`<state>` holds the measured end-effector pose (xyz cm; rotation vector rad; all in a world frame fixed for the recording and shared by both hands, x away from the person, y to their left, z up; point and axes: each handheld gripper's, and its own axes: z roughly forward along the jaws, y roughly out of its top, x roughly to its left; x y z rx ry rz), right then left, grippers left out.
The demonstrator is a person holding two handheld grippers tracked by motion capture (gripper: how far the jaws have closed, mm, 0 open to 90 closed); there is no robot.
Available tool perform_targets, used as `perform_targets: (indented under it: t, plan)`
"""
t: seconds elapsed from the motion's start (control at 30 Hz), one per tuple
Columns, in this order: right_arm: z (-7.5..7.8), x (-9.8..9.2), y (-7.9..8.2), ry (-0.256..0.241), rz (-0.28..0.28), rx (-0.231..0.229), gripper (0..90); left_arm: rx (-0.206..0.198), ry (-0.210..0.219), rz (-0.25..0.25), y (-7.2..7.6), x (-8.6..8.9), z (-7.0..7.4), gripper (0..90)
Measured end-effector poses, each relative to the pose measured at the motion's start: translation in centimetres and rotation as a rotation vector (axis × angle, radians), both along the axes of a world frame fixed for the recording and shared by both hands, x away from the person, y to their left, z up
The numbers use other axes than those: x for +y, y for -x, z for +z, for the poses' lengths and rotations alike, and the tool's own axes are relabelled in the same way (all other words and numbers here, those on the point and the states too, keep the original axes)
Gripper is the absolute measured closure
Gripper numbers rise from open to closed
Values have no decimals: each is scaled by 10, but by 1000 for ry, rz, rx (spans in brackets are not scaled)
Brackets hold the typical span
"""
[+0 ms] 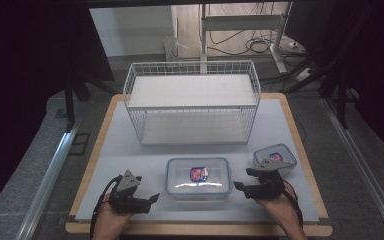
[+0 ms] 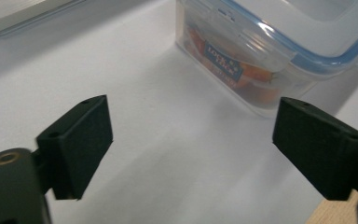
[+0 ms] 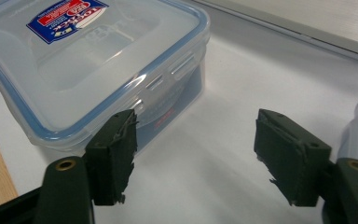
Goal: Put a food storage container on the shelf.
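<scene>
Flanking the lidded food container (image 1: pixel 198 178) at nine and three o'clock, both grippers' fingers are gaping, gripping nothing; lifting is remaining.

1. High view: dim, dark surroundings; overhead light glares on the container lid (image 1: pixel 198 175).
2. Gripper views: bright table (image 2: pixel 168 154), soft shadows beside the container, near jaws slightly blurred.
</scene>
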<state>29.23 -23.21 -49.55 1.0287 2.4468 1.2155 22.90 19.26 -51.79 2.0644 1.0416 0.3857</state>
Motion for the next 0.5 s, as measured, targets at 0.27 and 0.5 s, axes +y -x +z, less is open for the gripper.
perform_targets:
  t: [0.27, 0.5]
  plan:
    - [2, 0, -1, 4, 3, 24, 272, -26, 43, -2, -4, 4, -5, 55]
    - [13, -2, -1, -13, -9, 36, 303, 33, 104, 6, -11, 7, 6, 75]
